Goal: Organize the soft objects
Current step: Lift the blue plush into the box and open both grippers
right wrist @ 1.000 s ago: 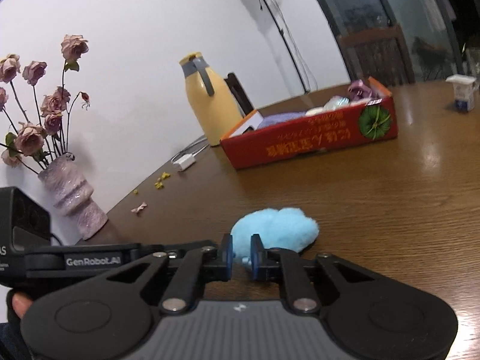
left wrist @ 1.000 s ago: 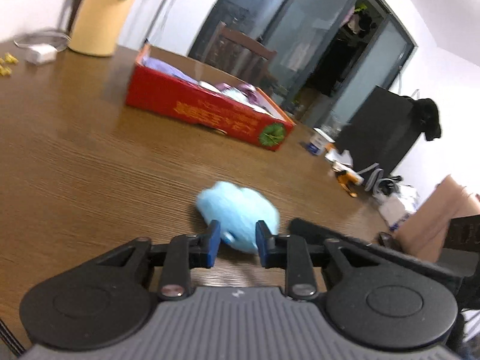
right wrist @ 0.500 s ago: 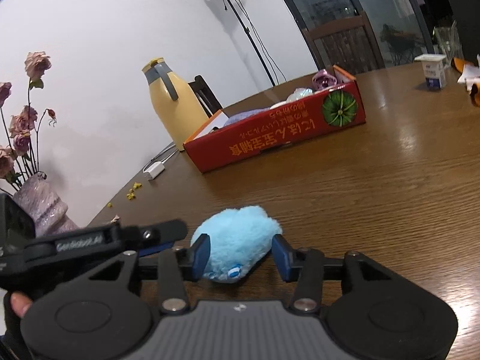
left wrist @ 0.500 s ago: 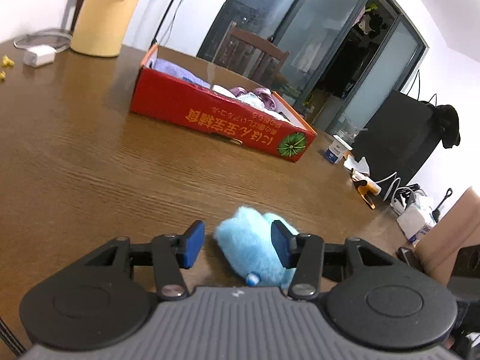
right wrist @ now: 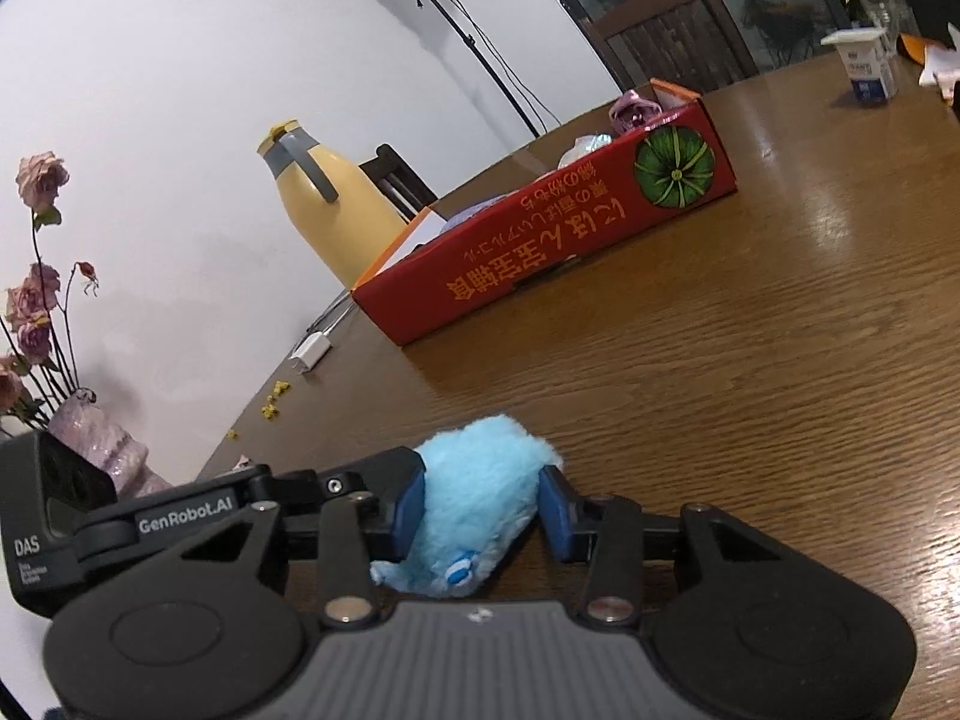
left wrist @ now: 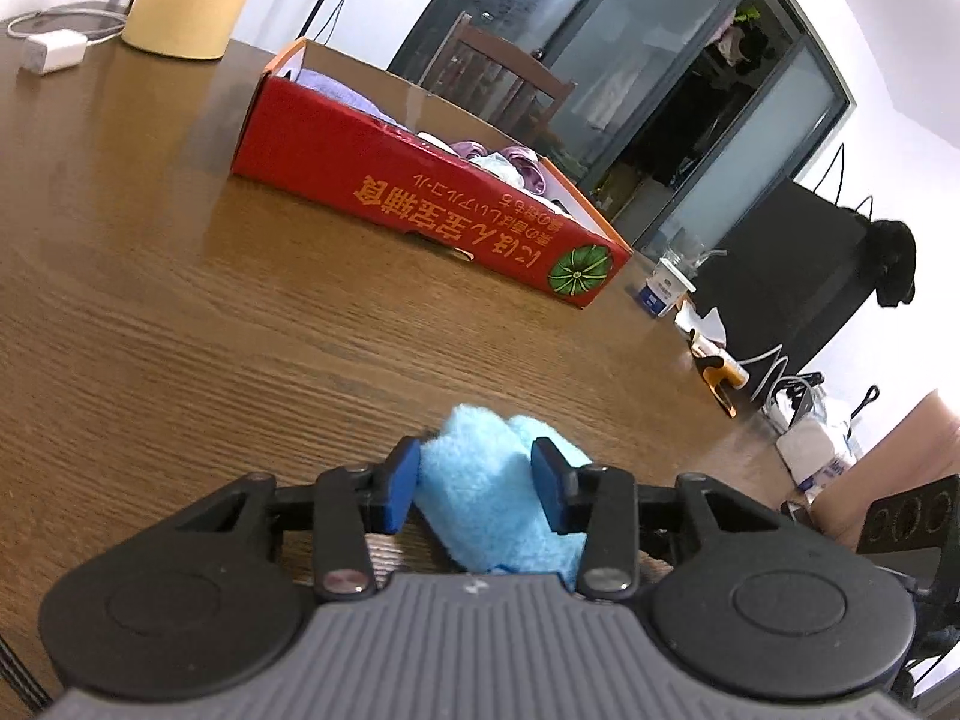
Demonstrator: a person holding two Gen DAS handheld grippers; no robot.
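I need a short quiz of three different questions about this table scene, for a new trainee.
1. True or false: the red cardboard box already holds soft items.
2. What lies between the fingers of the left gripper and of the right gripper?
3. Which stands beyond the box in the right wrist view: (a) yellow thermos jug, (b) kettle, (c) lamp?

Key: 1 true; 2 the fluffy blue soft toy, both grippers closing on it; 3 a.

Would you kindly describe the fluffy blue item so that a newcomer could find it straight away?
Start at the long red box on the wooden table, then come toward the near edge. The blue plush toy lies there on bare wood, between the closing jaws of both hand-held grippers. It is the only pale-blue, fuzzy thing outside the box.
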